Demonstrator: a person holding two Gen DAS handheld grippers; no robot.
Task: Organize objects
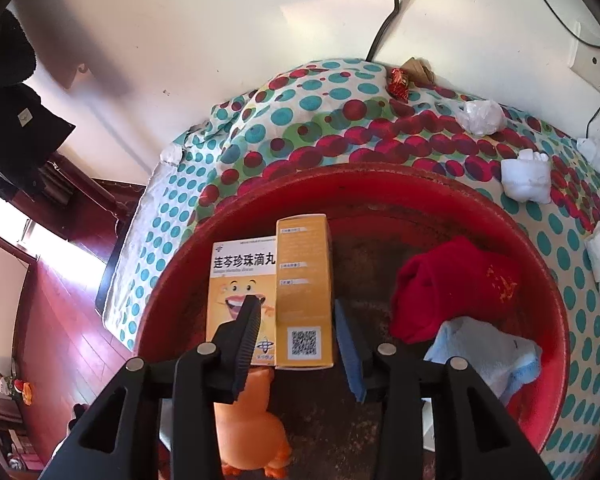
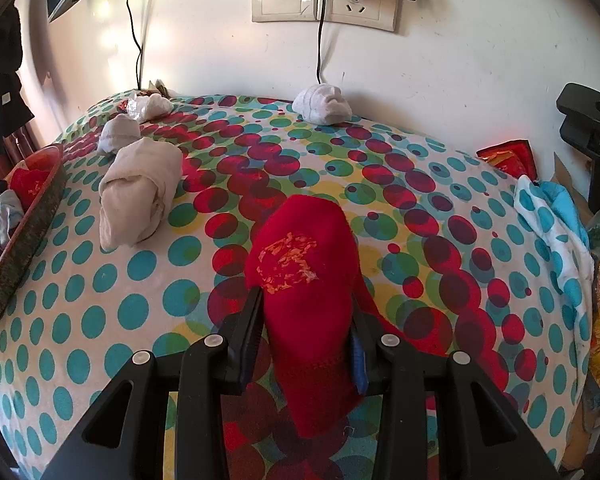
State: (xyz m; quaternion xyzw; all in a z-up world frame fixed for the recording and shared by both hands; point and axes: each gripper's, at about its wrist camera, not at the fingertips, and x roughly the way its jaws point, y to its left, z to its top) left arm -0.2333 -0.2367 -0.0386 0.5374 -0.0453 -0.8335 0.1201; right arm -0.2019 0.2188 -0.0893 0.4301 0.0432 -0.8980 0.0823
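Note:
In the left wrist view a red basin [image 1: 380,176] stands on the dotted bedspread. An orange and white medicine box [image 1: 284,280] stands inside it, with my left gripper [image 1: 296,304] open around its near end. The left finger lies in front of the box face and the blue pad of the right finger sits just clear of its side. The basin also holds a red sock [image 1: 452,284], a light blue cloth [image 1: 488,356] and an orange toy [image 1: 252,432]. In the right wrist view my right gripper [image 2: 306,296] is shut on another red sock [image 2: 304,256] above the bedspread.
Rolled white socks lie on the bedspread [image 2: 420,216]: one large [image 2: 140,192], one smaller [image 2: 118,134], one by the wall [image 2: 322,104]. The basin [image 2: 24,232] sits at the left edge. A dotted cloth [image 2: 552,232] and a black clamp [image 2: 592,128] are at right. Cables hang from wall sockets [image 2: 324,4].

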